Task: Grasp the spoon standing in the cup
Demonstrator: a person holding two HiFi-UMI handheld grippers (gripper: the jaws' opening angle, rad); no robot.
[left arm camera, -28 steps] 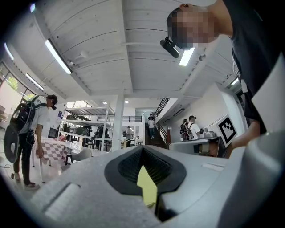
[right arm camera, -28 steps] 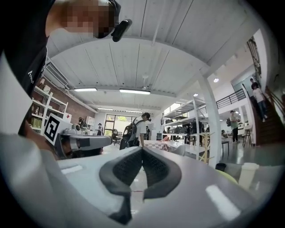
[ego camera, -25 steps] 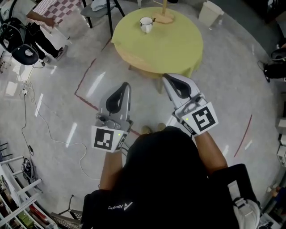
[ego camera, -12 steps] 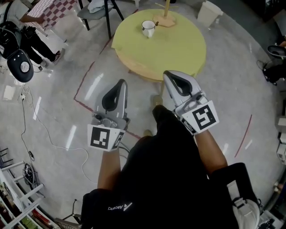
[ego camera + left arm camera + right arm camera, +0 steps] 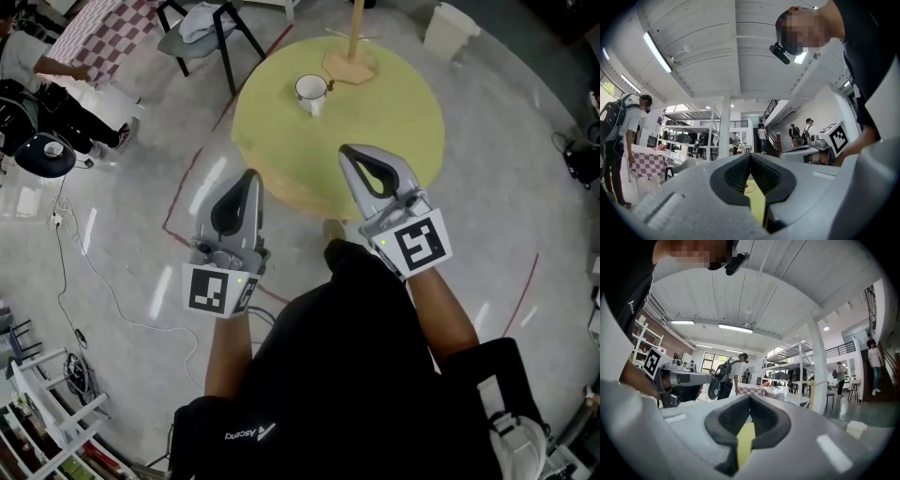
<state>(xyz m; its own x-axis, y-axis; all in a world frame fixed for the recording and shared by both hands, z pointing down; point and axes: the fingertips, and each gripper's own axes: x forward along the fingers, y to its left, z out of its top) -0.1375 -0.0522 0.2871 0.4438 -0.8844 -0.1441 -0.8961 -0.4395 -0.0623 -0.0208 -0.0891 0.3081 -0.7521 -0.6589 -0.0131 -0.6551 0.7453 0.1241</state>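
**Head view:** The round yellow table [image 5: 394, 122] carries a white cup [image 5: 310, 94] near its far edge. The spoon [image 5: 327, 87] stands in the cup, its handle leaning to the right. A wooden stand base [image 5: 350, 66] sits near the cup, farther back. The left gripper [image 5: 250, 176] and the right gripper [image 5: 345, 151] are held over the table's near edge, well apart from the cup.

**Left gripper view:** The fingers [image 5: 733, 173] are pressed together at the tips, with nothing between them.

**Right gripper view:** The fingers [image 5: 766, 416] are pressed together, with nothing between them.
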